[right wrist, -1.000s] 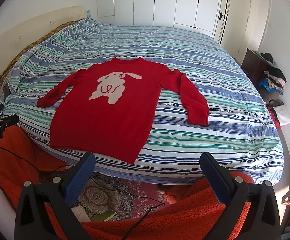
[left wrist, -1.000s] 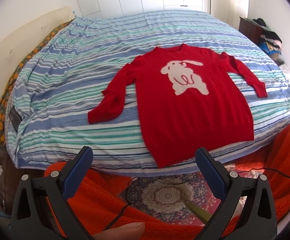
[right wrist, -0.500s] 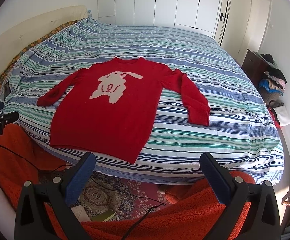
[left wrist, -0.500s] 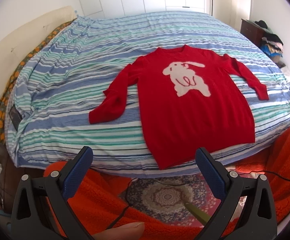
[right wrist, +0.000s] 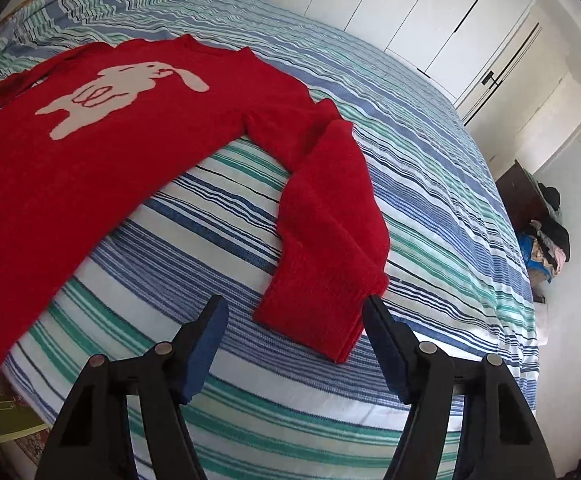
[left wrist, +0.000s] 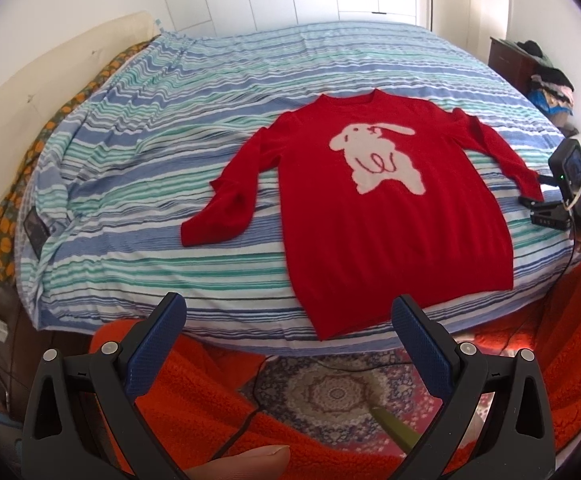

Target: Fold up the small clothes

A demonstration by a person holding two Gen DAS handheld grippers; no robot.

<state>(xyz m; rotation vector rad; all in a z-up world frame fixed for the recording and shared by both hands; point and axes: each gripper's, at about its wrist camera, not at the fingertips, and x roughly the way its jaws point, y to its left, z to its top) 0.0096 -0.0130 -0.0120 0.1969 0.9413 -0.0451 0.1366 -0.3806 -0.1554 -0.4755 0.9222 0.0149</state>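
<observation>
— Red jumper (left wrist: 390,216) first: where does it lie, and why like that?

— It lies face up and spread flat on the striped bed (left wrist: 170,152), its white rabbit showing, hem at the near edge of the mattress, both sleeves out to the sides. You have it laid open so each sleeve can be turned in over the body, I'd judge.

— And your right gripper (right wrist: 294,320)?

— You have it low over the bed, right at the cuff (right wrist: 318,304) of the right sleeve (right wrist: 330,200). Its jaws are closing. The cuff's corner sits between them, with the right jaw at the cuff's edge, but there is a clear gap on the left side, so nothing is pinched yet. You point it down at a slant, which suits sliding one jaw under the cuff and taking the knit from the end.

— The left gripper (left wrist: 286,320)?

— You hold it back from the bed, above the orange fleece (left wrist: 210,380) and the patterned rug (left wrist: 330,392), jaws wide apart and empty. From there you look over the whole jumper; the left sleeve (left wrist: 230,196) is untouched.

— What to watch for?

— Thick knit may slip; take both layers of the cuff.
</observation>
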